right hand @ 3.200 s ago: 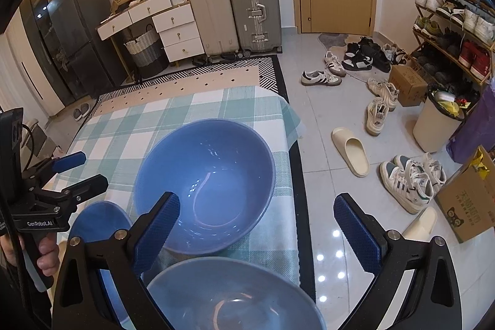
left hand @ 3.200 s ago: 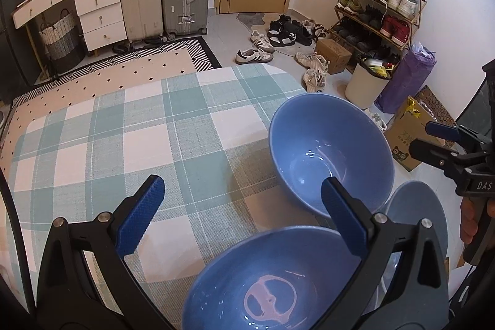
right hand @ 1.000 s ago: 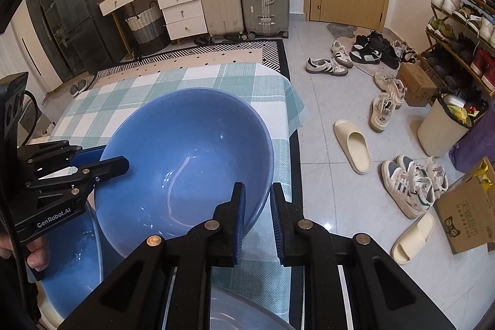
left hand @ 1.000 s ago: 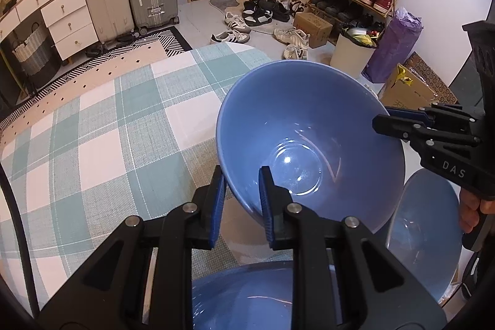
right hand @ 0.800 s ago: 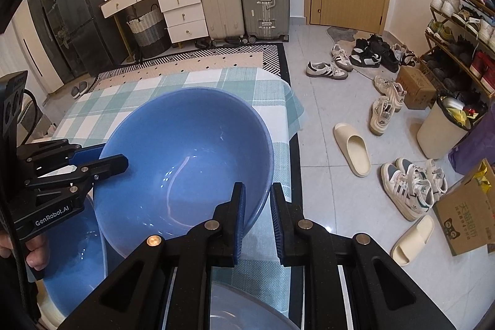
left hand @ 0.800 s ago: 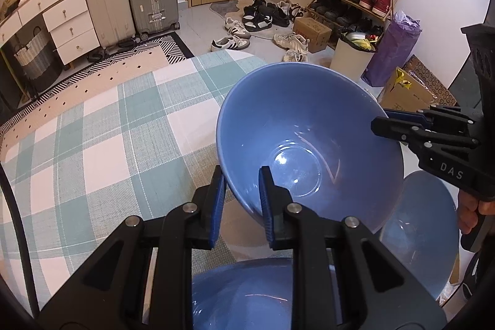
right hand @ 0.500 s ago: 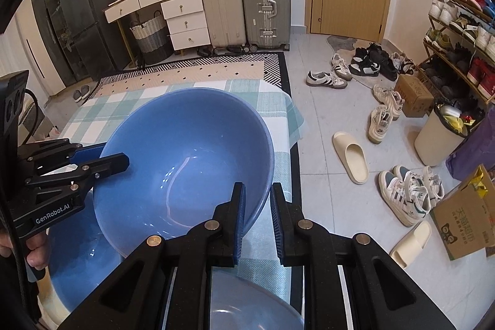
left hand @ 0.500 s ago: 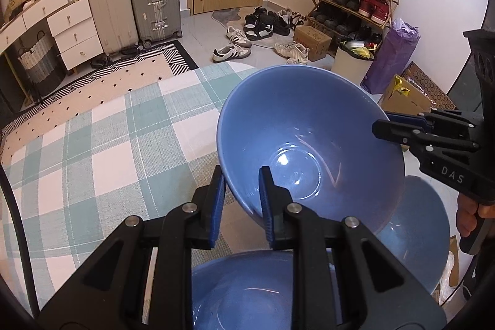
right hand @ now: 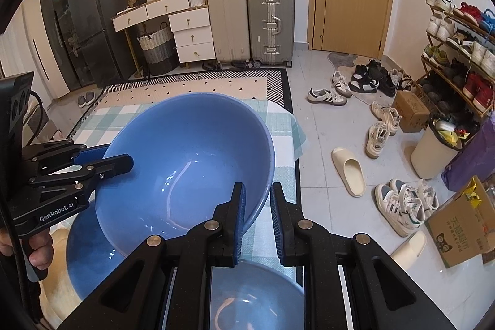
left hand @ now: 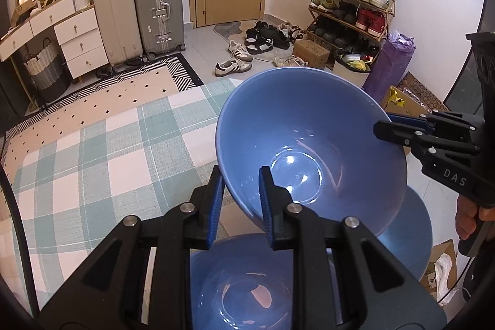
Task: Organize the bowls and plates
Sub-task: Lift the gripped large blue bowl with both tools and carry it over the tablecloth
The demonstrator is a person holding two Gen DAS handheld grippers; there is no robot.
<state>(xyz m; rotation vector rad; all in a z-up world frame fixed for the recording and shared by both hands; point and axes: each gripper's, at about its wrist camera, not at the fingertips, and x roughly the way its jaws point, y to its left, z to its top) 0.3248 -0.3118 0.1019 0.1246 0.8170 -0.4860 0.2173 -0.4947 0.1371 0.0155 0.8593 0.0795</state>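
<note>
Right below my left gripper [left hand: 239, 200] sits a second glossy blue bowl [left hand: 241, 283] on the green-and-white checked tablecloth [left hand: 92, 156]. Its fingers are pinched on the near rim of the large glossy blue ceramic bowl [left hand: 309, 144], held tilted above the cloth. My right gripper [right hand: 258, 214] clamps the opposite rim. Just beyond lies a flat blue plate [right hand: 89, 262]; farther off stand two upright suitcases [right hand: 250, 23].

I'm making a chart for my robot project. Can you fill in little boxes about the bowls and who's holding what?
Lifted bowl: blue, raised off the table, tilted
Left tool: shut on the lifted bowl's near rim
Right tool: shut on the same bowl's opposite rim
Second bowl: blue, below the lifted bowl
Plate: blue, beside the second bowl
Tablecloth: green and white checks
</note>
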